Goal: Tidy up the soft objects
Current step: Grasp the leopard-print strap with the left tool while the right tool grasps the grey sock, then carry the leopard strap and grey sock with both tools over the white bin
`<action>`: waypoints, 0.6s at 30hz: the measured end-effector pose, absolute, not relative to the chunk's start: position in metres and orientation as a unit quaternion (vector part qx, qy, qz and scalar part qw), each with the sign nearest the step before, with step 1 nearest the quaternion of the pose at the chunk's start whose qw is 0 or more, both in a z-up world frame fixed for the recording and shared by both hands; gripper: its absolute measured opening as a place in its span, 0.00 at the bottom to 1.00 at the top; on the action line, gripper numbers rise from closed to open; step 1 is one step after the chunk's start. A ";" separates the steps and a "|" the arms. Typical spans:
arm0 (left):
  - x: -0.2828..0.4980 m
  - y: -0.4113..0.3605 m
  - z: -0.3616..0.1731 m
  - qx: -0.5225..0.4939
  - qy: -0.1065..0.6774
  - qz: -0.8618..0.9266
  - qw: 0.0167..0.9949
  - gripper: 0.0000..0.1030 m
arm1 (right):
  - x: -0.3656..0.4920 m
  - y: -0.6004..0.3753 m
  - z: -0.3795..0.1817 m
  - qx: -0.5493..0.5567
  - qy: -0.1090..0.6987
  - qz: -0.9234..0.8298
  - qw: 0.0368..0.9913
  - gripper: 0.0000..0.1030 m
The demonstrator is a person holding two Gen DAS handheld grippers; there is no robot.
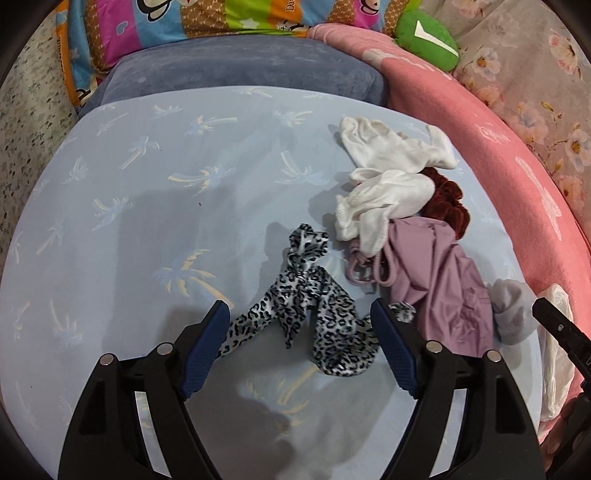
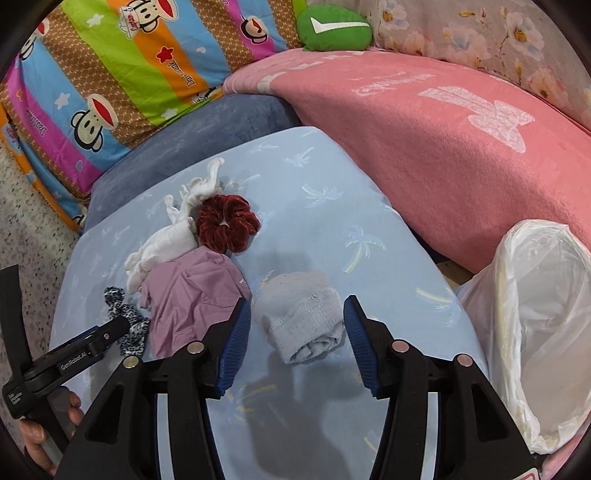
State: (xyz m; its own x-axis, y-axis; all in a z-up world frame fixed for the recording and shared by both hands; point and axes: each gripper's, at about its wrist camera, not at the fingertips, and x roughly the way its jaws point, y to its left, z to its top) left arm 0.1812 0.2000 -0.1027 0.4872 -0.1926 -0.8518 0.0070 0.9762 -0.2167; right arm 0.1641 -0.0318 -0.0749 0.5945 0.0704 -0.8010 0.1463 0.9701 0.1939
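Note:
A leopard-print scarf (image 1: 306, 306) lies crumpled on the light blue palm-print sheet (image 1: 147, 221); my left gripper (image 1: 299, 314) stands open with its blue fingers on either side of the scarf's near end. Beyond it lie white socks (image 1: 388, 173), a dark red scrunchie (image 2: 227, 227), a mauve cloth (image 2: 192, 291) and a mauve hair tie (image 1: 364, 271). A rolled grey sock (image 2: 306, 321) sits between the open fingers of my right gripper (image 2: 295, 317), not pinched. The left gripper (image 2: 110, 332) also shows at the left of the right wrist view, by the scarf's tip (image 2: 123, 317).
A white plastic bag (image 2: 528, 321) stands open at the sheet's right edge. A pink blanket (image 2: 443, 147), a grey-blue cushion (image 1: 240, 70), a striped cartoon quilt (image 2: 110, 85) and a green plush (image 2: 332, 27) ring the far side. A hand (image 2: 40, 439) holds the left gripper.

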 end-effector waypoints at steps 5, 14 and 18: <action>0.183 0.199 -0.107 -0.087 0.500 -0.063 0.860 0.71 | 0.174 -0.031 -0.090 0.115 0.459 -0.031 0.880 0.56; 0.182 0.194 -0.105 -0.088 0.502 -0.087 0.856 0.21 | 0.177 -0.036 -0.103 0.119 0.467 -0.034 0.876 0.55; 0.178 0.192 -0.099 -0.095 0.500 -0.090 0.856 0.11 | 0.174 -0.035 -0.099 0.119 0.466 -0.028 0.876 0.39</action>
